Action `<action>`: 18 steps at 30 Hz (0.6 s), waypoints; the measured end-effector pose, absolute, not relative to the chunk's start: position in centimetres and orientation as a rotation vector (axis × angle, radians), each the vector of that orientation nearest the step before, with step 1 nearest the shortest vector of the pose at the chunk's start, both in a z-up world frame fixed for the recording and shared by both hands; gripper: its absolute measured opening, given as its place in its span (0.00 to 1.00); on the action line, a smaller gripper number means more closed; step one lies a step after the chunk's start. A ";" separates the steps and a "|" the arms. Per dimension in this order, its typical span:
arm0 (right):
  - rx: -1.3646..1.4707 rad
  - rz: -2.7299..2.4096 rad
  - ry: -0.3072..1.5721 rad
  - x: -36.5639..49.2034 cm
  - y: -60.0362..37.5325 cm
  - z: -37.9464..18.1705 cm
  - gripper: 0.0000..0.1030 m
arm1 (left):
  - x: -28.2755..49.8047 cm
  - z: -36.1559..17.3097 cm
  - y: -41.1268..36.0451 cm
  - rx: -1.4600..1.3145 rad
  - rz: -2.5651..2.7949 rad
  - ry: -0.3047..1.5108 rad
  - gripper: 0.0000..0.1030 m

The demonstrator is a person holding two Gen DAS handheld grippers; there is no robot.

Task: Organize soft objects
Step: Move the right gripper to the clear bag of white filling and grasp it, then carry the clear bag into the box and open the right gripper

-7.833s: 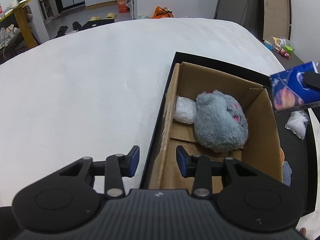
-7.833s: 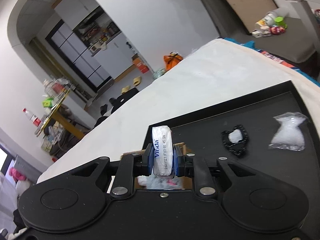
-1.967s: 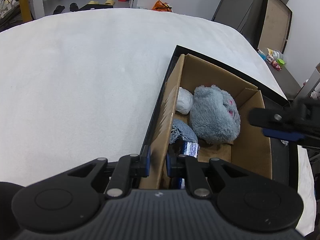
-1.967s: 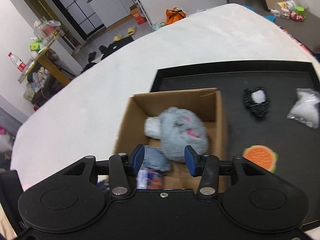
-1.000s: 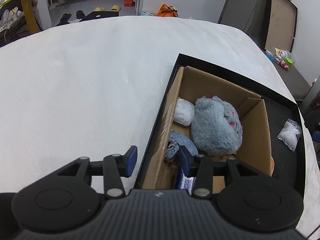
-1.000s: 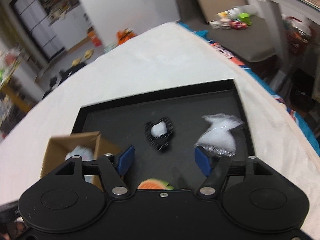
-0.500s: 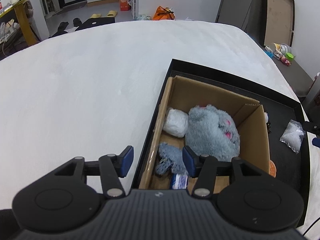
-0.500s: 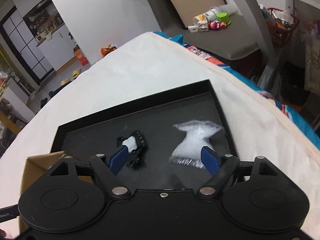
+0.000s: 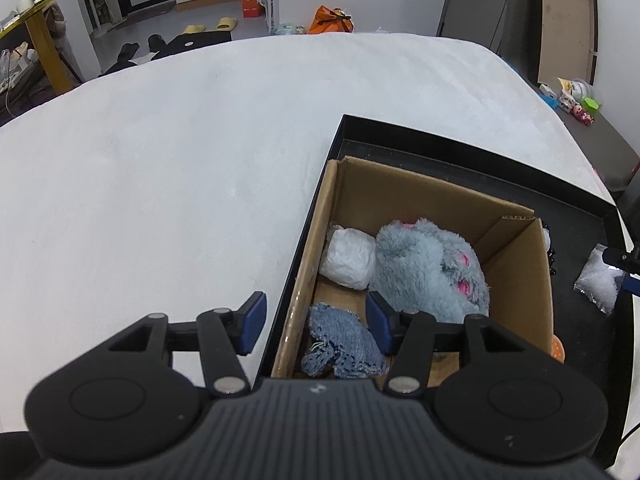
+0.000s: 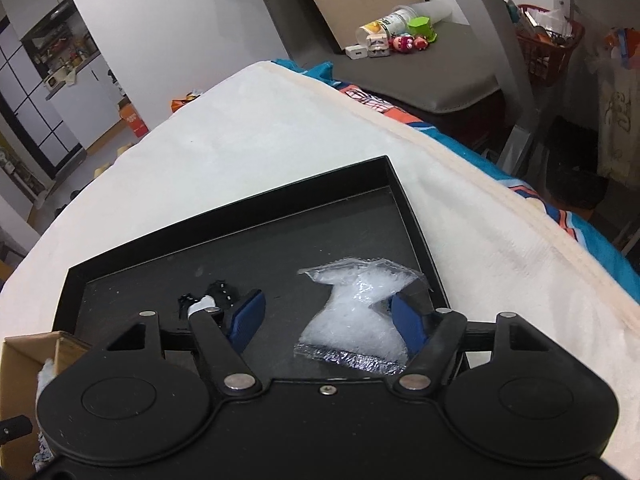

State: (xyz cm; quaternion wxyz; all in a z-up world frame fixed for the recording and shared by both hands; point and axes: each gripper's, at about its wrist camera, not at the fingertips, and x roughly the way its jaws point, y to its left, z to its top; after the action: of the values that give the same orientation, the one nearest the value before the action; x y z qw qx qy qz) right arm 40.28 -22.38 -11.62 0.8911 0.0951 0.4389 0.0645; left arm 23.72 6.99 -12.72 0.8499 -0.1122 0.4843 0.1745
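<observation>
A cardboard box [image 9: 516,264] stands in a black tray [image 9: 460,144] on a white bed. It holds a grey plush toy [image 9: 432,268], a white wrapped bundle [image 9: 348,258] and a blue denim scrap [image 9: 340,342]. My left gripper [image 9: 314,322] is open and empty, straddling the box's near left wall. My right gripper [image 10: 326,322] is open and empty, its fingers on either side of a clear bag of white filling [image 10: 356,314], which also shows in the left wrist view [image 9: 598,280]. A black hair clip [image 10: 212,296] lies left of it.
An orange round toy [image 9: 558,350] peeks out right of the box. The tray rim [image 10: 416,224] is close on the right, with the bed edge and a blue patterned sheet [image 10: 532,196] beyond. The box corner [image 10: 28,348] shows at the lower left.
My right gripper has let the tissue pack go into the box, swung right over the tray and come down around the clear bag. My left gripper has let go of the box wall and opened wide.
</observation>
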 end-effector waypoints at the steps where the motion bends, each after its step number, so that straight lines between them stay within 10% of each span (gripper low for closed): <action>1: 0.197 0.129 0.918 40.4 -22.5 -11.9 0.63 | 23.7 -12.8 6.9 -0.233 0.366 1.021 0.52; 8: 0.178 0.114 0.968 40.6 -22.8 -12.7 0.30 | 23.6 -12.9 6.9 -0.234 0.366 1.030 0.52; 18: 0.208 0.138 1.014 39.2 -23.0 -11.7 0.22 | 22.8 -13.0 7.1 -0.234 0.364 1.037 0.52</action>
State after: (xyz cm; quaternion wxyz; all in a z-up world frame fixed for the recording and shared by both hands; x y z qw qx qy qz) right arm 39.24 -23.01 -11.72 0.8666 0.0995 0.4844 0.0661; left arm 22.77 7.10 -12.98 0.8462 -0.1109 0.4917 0.1728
